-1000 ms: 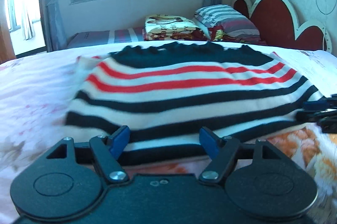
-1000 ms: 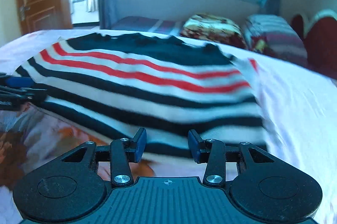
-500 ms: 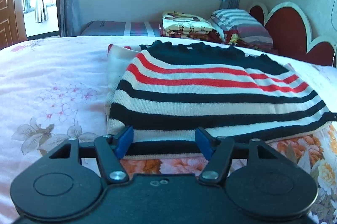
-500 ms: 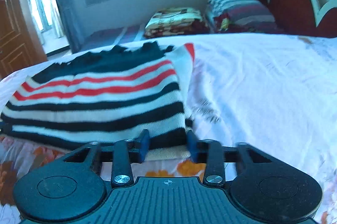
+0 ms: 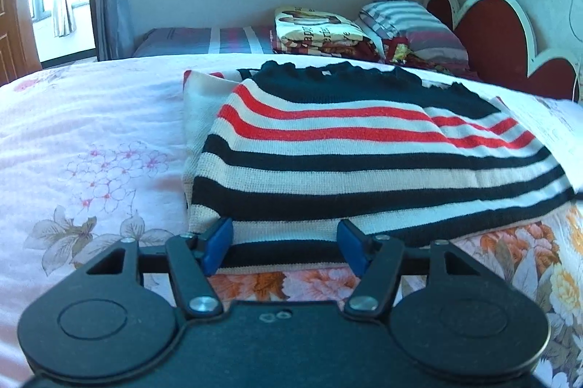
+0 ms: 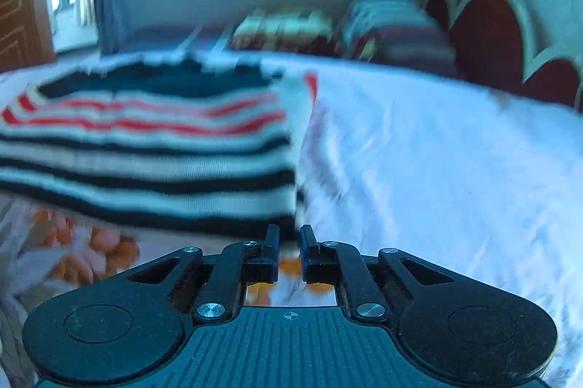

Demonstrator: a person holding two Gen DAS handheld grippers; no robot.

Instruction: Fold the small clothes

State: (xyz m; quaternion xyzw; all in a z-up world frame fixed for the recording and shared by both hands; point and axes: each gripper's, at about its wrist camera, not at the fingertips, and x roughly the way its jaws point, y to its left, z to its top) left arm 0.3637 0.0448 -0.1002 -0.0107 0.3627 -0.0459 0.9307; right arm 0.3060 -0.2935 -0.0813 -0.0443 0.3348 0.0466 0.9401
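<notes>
Folded striped knit sweater (image 5: pixel 364 162) on floral bedspread (image 5: pixel 91 147), both grippers at its near hem.

Left wrist view, sharp: left gripper (image 5: pixel 284 244) with blue pads standing apart, jaws having just narrowed a little, straddling the near hem without visibly pressing it. Right wrist view, blurred: right gripper (image 6: pixel 289 242) jaws having just been closing, now almost together, nothing between them, just off the sweater's (image 6: pixel 153 162) near right corner. Sweater's long axis runs side to side, stripes parallel to the hem, dark scalloped edge farthest. Open bedspread (image 6: pixel 437 169) lies to each side. Beyond: folded printed blanket (image 5: pixel 317 30), striped pillow (image 5: pixel 411 23), red scalloped headboard (image 5: pixel 492 34).
</notes>
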